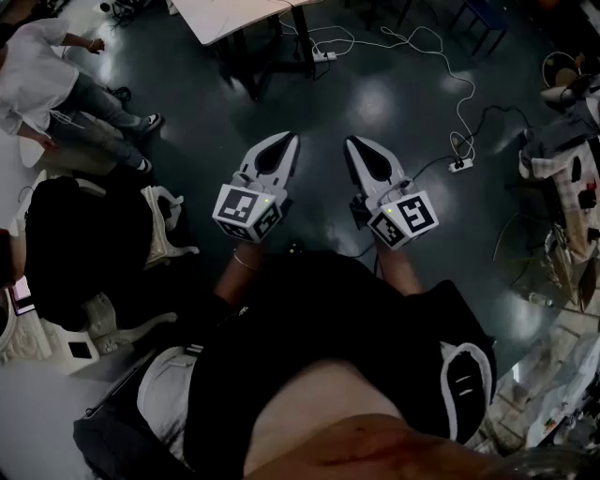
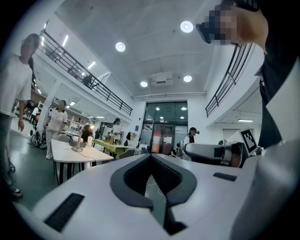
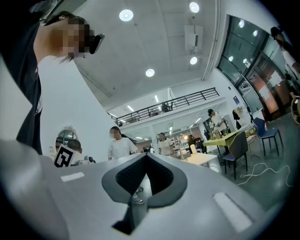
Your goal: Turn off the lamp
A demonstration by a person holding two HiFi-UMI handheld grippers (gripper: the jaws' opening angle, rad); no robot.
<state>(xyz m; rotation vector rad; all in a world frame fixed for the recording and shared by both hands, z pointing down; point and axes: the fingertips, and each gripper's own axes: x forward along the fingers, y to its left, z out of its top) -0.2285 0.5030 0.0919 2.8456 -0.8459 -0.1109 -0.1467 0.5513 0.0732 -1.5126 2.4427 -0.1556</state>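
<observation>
Lamp [image 2: 78, 140] on a white table [image 2: 70, 155], far off at the left of the left gripper view. Its head glows, so it is lit. Cup or similar just beside it, too small to tell. Person in a white shirt [image 2: 57, 123] stands behind the table; more people further back by a green table [image 2: 112, 146].

Neither tool is near the lamp. Left gripper [image 1: 287, 141] is clenched, tips meeting, nothing between them. Right gripper [image 1: 352, 143] is likewise clenched and empty. Both are held out side by side in front of the wearer's body over a dark floor [image 1: 394, 103], left one about level, right one tipped slightly up. Marker cubes face the head camera.

Head view: lamp does not show. A table edge [image 1: 225, 19] is at top, with a white cable [image 1: 448, 70] trailing across the floor to a power strip [image 1: 459, 166]. Seated person [image 1: 42, 80] is at upper left, and a white chair [image 1: 164, 234] holds something dark at left.
</observation>
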